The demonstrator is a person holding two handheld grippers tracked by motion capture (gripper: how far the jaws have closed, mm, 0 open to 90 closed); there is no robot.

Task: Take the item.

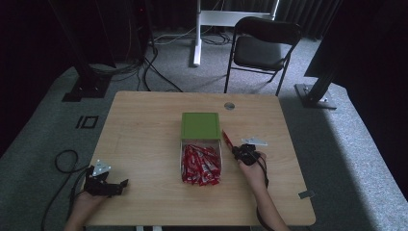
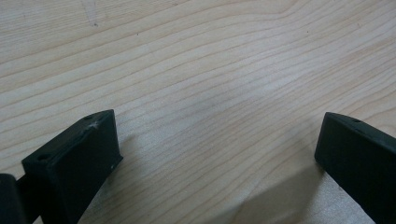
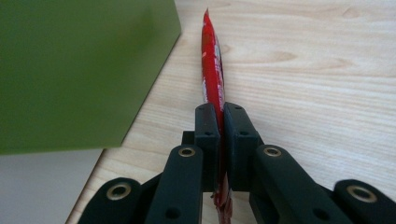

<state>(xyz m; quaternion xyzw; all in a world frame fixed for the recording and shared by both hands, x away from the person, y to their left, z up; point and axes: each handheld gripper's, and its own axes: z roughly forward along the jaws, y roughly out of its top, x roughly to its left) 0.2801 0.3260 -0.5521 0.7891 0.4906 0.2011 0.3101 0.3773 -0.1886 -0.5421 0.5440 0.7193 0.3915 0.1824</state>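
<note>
The red packet stands on edge, clamped between the two black jaws of the right gripper. In the right gripper view the jaws press flat against both of its sides, with no gap between pads and wrapper. Most of the packet sticks out past the jaw tips, pointing away from the tool, and a short end shows behind the jaws near the bottom of that view. In the high view the packet runs up and to the left from the right gripper, over the bare wood just to the right of the box.

Just to the left of the gripped packet sits the green lid, its side rising close beside the jaws. In the high view the lid lies at the far end of a white box, and the open part of the box is heaped with many more red packets. The right gripper is just beside the box's right wall.

The left gripper is well apart from all this, near the left front corner of the table. In the left gripper view its jaws stand wide apart with nothing but wood grain between them.
</note>
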